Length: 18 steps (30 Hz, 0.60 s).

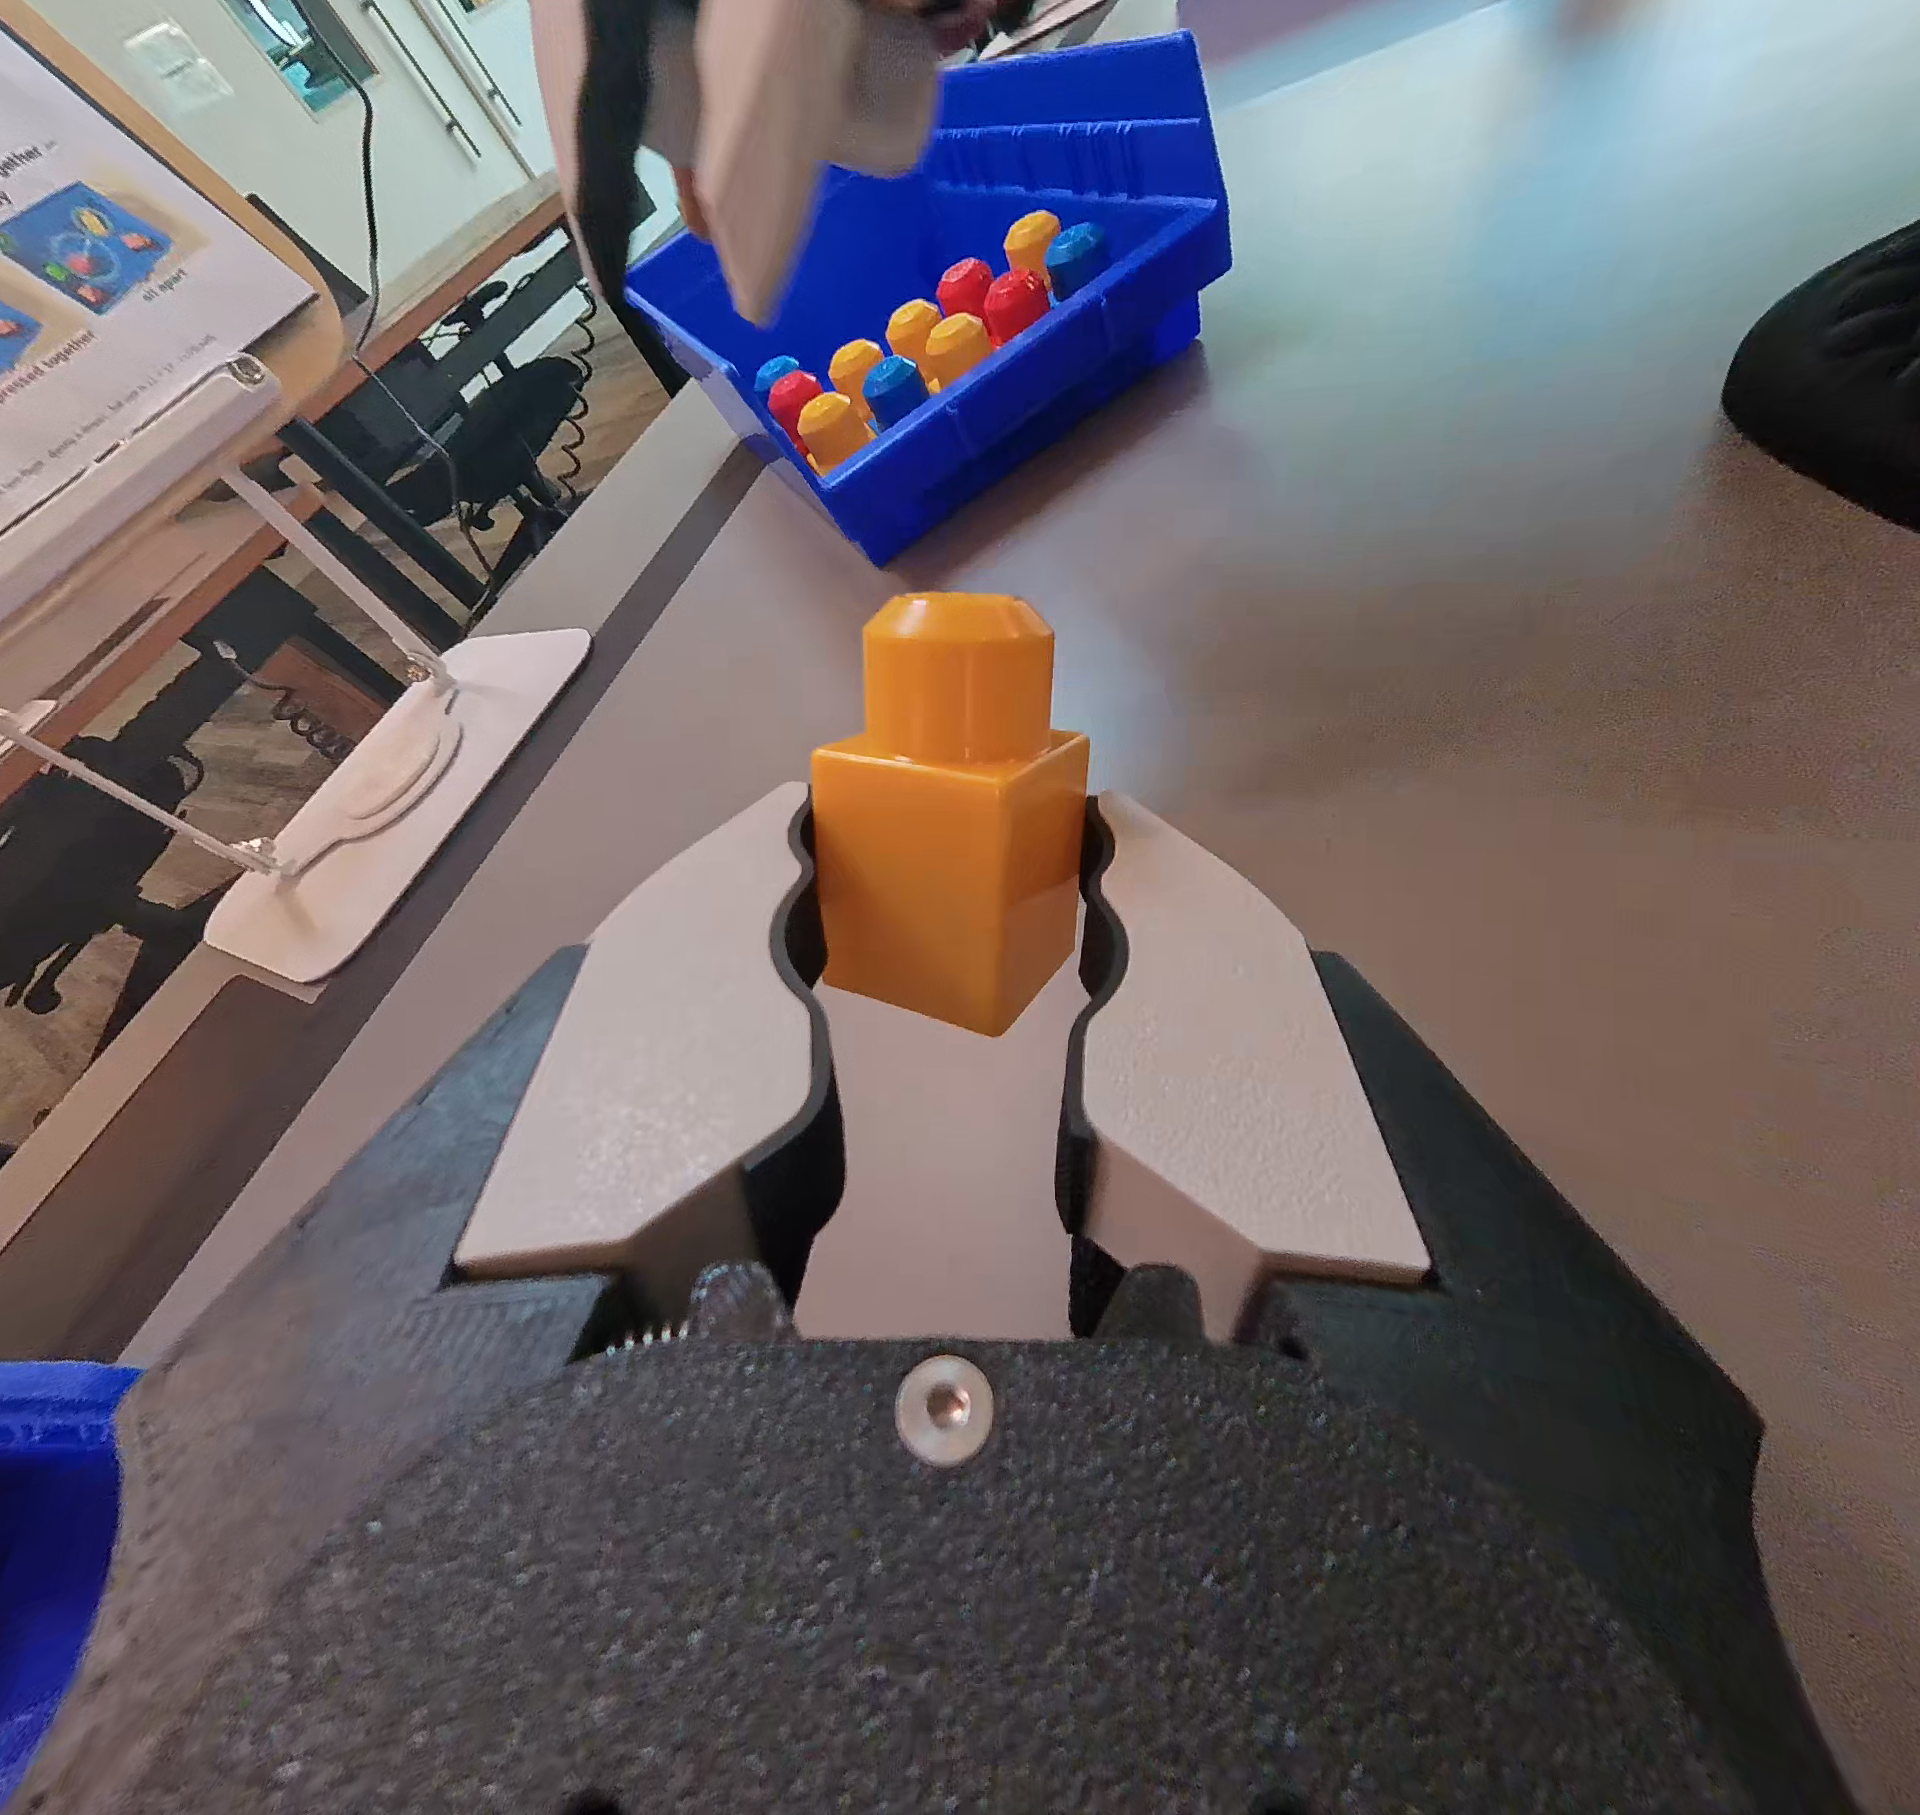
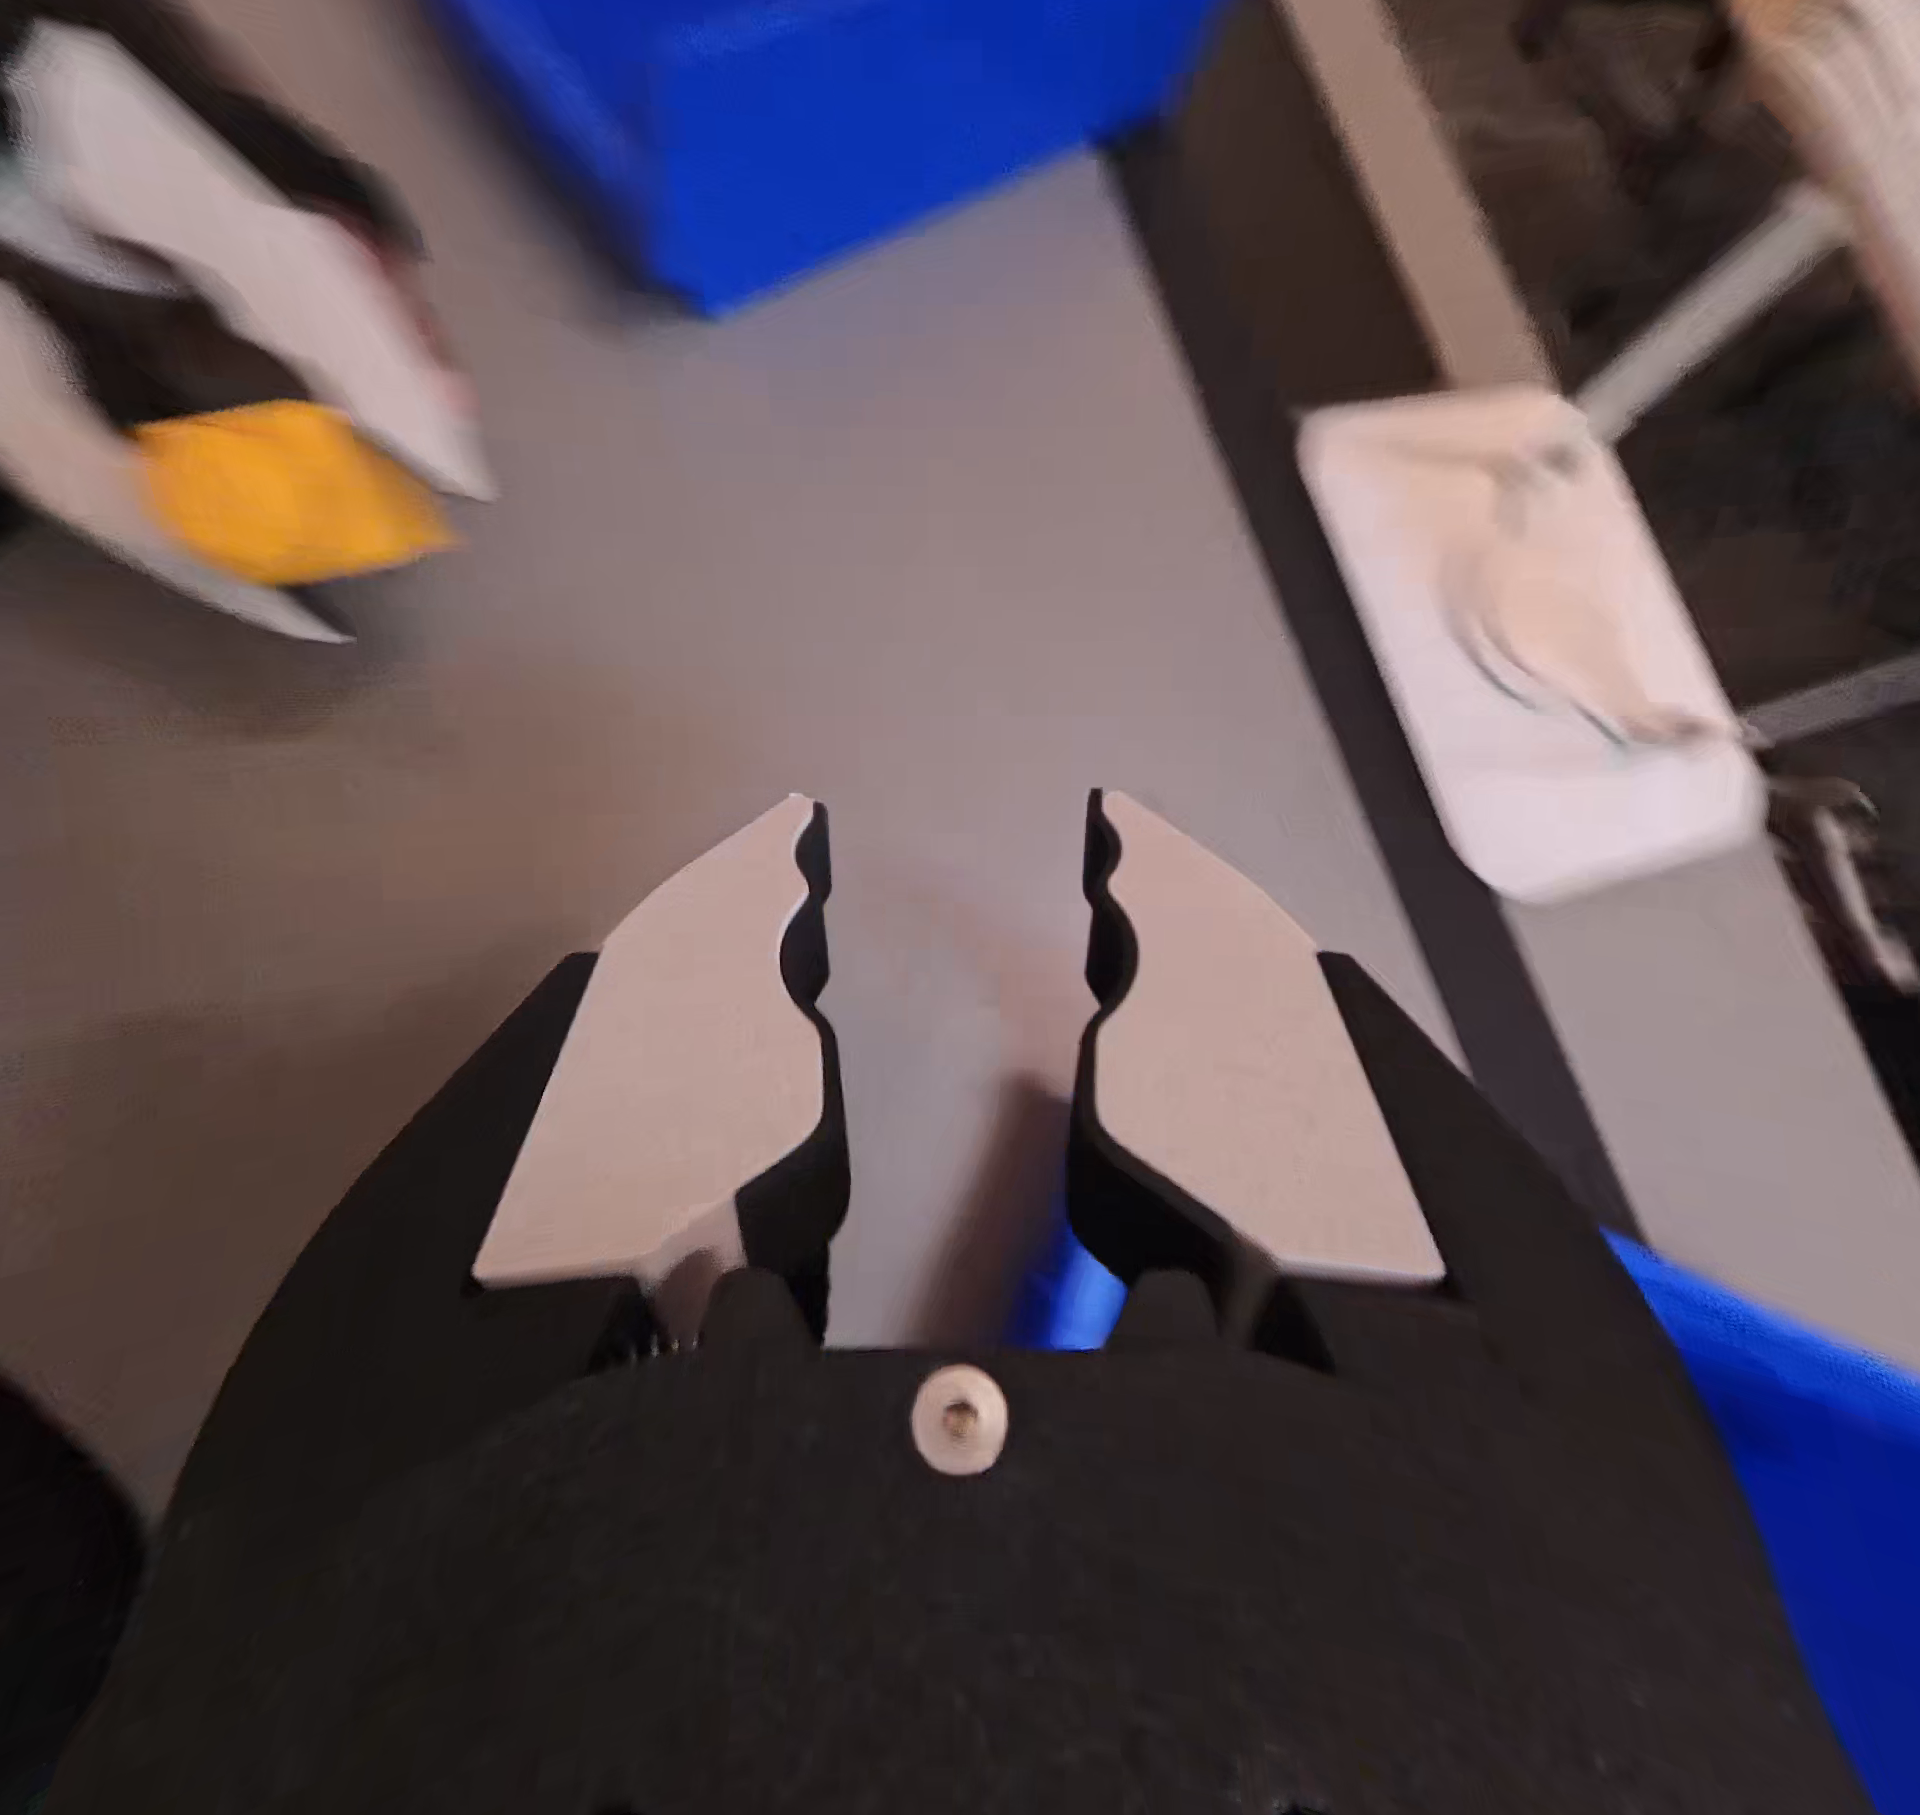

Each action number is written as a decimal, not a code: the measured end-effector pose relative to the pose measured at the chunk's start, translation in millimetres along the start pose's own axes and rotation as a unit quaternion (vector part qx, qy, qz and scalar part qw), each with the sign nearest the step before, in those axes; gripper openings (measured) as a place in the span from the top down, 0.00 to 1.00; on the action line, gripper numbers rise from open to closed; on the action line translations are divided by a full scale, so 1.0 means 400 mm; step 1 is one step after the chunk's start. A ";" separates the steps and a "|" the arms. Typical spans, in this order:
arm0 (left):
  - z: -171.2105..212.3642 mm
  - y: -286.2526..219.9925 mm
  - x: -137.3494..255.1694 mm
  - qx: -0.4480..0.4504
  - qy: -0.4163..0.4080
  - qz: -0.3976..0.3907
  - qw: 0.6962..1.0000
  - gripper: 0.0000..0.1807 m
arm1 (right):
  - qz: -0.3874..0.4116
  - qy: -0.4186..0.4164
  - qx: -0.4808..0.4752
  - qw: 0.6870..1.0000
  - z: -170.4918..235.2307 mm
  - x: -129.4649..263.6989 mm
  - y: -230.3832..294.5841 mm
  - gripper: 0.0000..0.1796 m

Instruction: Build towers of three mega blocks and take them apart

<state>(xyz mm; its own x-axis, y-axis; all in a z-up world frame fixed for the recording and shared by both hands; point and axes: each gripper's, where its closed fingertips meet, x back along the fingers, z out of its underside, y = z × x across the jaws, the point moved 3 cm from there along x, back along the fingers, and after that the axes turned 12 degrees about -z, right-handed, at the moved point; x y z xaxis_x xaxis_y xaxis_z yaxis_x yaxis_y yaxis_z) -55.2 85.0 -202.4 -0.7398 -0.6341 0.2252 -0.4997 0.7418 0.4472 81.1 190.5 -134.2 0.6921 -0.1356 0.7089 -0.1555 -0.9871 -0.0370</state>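
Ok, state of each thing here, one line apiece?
Left tongs: shut on the orange block.
Orange block: upright, stud up, held off the table.
Right tongs: open, empty, above bare table.
Blue bin: on the table, holding loose red, yellow and blue blocks, unstacked as far as shows.

- A grey-brown table (image 1: pixel 1455 726) carries everything.
- On it at 12 o'clock in the left wrist view, a blue bin (image 1: pixel 1039 477) of red, yellow and blue blocks.
- At 9 o'clock near the table edge, a white stand base (image 1: pixel 416 789).
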 end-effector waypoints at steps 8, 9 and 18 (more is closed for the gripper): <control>-0.016 -0.020 0.001 -0.015 0.003 0.002 1.000 0.74 | -0.104 -0.017 0.105 0.989 -0.100 -0.183 0.328 0.82; -0.014 -0.019 0.001 -0.016 0.005 -0.002 1.000 0.74 | -0.099 -0.012 0.109 0.989 -0.102 -0.186 0.330 0.84; -0.006 0.149 0.035 0.092 -0.040 -0.153 0.983 0.92 | 0.067 0.048 0.037 0.996 -0.069 0.064 0.059 0.84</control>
<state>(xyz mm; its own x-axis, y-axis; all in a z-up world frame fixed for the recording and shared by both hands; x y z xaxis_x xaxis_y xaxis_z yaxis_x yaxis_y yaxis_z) -94.4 119.8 -170.4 -0.5715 -0.8200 0.0332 -0.7721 0.5509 0.3169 75.6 166.0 -97.4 0.5977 -0.2607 0.7582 -0.1864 -0.9649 -0.1848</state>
